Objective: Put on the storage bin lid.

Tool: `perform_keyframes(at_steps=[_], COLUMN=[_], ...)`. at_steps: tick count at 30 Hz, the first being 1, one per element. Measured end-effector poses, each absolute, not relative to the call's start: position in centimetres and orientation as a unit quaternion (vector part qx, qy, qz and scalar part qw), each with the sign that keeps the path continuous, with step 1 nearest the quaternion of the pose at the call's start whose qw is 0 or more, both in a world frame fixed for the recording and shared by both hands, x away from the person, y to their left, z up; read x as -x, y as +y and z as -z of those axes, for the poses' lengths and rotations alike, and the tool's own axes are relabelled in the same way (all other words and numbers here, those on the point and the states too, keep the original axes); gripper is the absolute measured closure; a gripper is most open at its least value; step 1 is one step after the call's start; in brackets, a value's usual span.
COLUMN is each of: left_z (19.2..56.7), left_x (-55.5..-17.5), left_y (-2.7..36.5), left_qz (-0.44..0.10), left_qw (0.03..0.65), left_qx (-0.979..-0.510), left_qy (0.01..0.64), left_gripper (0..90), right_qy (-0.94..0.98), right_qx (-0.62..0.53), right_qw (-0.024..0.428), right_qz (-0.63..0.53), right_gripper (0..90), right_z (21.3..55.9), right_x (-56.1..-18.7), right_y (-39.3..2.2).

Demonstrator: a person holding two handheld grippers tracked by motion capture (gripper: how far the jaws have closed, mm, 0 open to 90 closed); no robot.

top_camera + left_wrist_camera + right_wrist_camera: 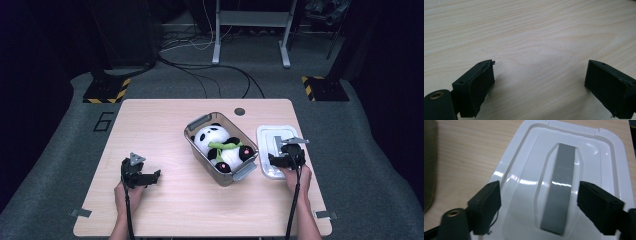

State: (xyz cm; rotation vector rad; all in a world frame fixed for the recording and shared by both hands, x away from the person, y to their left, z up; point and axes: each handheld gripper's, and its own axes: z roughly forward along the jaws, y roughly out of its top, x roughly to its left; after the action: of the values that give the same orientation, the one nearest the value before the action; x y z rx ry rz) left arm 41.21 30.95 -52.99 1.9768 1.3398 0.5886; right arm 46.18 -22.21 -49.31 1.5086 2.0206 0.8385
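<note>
Currently right gripper [537,202] hangs over the white lid [276,150] beside the bin [202,121], jaws apart astride the grey handle [560,187], apparently not touching. Risk: an off-centre close skids the lid. Left gripper [539,87] wide, empty.

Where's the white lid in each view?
High view: white lid lies flat at right of the bin, under the right gripper.
Right gripper view: lid sits centre, grey handle between open jaws.
Left gripper view: bare table, no lid.
Shared landmark: the wooden table.
</note>
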Motion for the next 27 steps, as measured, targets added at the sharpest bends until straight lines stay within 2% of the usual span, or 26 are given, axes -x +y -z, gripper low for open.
perform_keyframes(at_steps=[2,4,6,8,11,13,20,27], left_z=[53.0,53.0,53.0,53.0,53.0,53.0,53.0,53.0], left_x=[-41.2,-41.2,-41.2,-41.2,-41.2,-41.2,-41.2,-41.2], left_y=[30.9,30.9,30.9,31.0,31.0,31.0,30.9,30.9], left_qz=[-0.225,-0.225,-0.225,-0.226,-0.226,-0.225,-0.226,-0.225], left_qw=[0.335,0.335,0.335,0.335,0.335,0.335,0.338,0.339], left_qx=[-0.758,-0.758,-0.758,-0.759,-0.76,-0.761,-0.76,-0.761], left_qy=[0.513,0.513,0.512,0.51,0.51,0.507,0.507,0.505], left_gripper=[8.7,8.8,9.1,9.4,9.7,9.9,11.2,12.0], right_qy=[0.732,0.732,0.727,0.728,0.723,0.723,0.717,0.722], right_qx=[-0.558,-0.568,-0.579,-0.583,-0.59,-0.59,-0.592,-0.588], right_qw=[0.251,0.233,0.238,0.226,0.223,0.223,0.241,0.23], right_qz=[-0.299,-0.295,-0.282,-0.281,-0.283,-0.282,-0.279,-0.283], right_gripper=[28.0,32.9,39.4,42.0,57.3,61.9,66.8,66.9], right_z=[49.5,49.7,49.9,50.0,50.2,50.2,50.2,50.0], right_x=[-46.9,-47.6,-48.4,-49.0,-49.4,-49.5,-49.5,-49.5], right_y=[-22.3,-22.6,-23.0,-23.3,-23.5,-23.5,-23.7,-23.7])
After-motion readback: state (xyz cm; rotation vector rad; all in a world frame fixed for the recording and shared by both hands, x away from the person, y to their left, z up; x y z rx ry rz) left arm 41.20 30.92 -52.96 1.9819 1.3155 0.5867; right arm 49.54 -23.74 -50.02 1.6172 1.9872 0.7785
